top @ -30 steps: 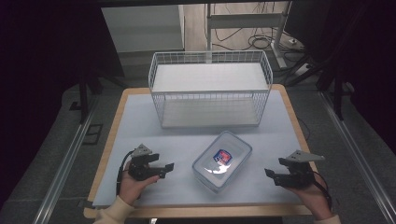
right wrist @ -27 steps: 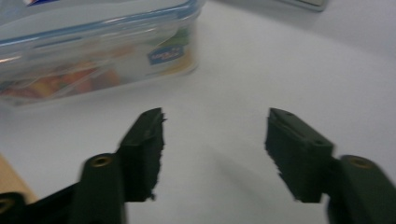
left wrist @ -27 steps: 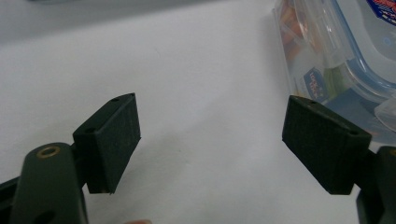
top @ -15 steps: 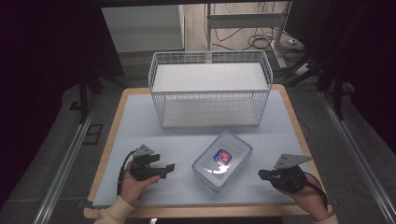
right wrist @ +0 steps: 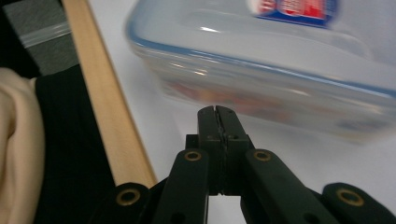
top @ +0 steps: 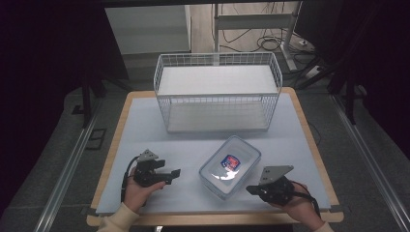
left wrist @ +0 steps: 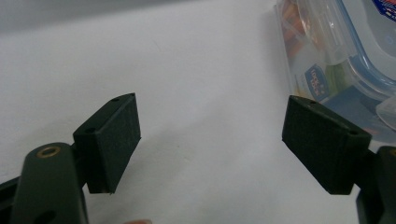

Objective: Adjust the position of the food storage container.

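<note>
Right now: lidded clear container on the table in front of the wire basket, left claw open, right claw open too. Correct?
Not quite. The right claw is shut with nothing between its jaws, as the right gripper view shows. The rest holds: the container sits in front of the wire basket, and the left claw is open.

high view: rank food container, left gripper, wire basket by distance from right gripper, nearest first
1. food container: just left of and beyond the right gripper, near the table's front middle.
2. left gripper: past the container, at the front left.
3. wire basket: at the table's back middle, farthest.
</note>
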The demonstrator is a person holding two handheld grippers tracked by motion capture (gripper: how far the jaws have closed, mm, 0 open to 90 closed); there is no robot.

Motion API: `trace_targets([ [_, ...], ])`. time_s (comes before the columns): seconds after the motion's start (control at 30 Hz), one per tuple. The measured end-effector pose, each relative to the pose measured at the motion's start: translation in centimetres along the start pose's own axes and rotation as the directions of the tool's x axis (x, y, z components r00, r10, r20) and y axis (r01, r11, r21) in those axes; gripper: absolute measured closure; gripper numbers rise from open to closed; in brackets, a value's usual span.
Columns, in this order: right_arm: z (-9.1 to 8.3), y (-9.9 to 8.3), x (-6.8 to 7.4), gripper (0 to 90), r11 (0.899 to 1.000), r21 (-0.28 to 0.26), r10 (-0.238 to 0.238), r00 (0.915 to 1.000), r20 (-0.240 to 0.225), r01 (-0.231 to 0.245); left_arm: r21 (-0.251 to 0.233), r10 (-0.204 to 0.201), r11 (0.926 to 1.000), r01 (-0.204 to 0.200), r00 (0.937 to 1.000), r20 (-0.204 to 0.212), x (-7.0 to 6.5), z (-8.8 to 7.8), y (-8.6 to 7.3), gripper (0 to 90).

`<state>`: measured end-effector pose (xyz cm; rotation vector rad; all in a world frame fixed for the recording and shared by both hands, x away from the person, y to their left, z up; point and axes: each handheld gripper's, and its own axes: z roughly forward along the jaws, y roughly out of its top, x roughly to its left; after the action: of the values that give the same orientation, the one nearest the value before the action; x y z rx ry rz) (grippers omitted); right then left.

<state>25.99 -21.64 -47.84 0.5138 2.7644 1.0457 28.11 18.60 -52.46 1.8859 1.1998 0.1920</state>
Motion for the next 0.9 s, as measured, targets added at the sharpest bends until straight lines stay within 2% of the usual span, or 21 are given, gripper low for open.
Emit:
trace_targets([
  [0.03,0.4,0.4,0.3,89.8,1.0,0.007,-0.017,0.9996,-0.021,0.017,0.004,-0.001,1.0,0.001,1.0,0.0,0.1,0.0,0.0,19.1],
  [0.37,2.5,1.5,1.9,89.8,0.995,0.057,-0.073,0.9939,-0.083,0.078,-0.002,-0.001,1.0,0.001,1.0,0.001,-0.1,-0.1,0.0,19.1],
  [0.67,3.6,1.9,2.0,89.8,0.992,0.07,-0.098,0.9918,-0.081,0.104,0.0,-0.01,1.0,0.01,0.9999,0.006,0.1,-0.2,0.0,19.2],
  [0.9,4.1,2.1,2.1,89.8,0.986,0.083,-0.136,0.9877,-0.078,0.142,0.003,-0.01,1.0,0.01,0.9999,0.004,0.1,-0.2,0.0,19.2],
])
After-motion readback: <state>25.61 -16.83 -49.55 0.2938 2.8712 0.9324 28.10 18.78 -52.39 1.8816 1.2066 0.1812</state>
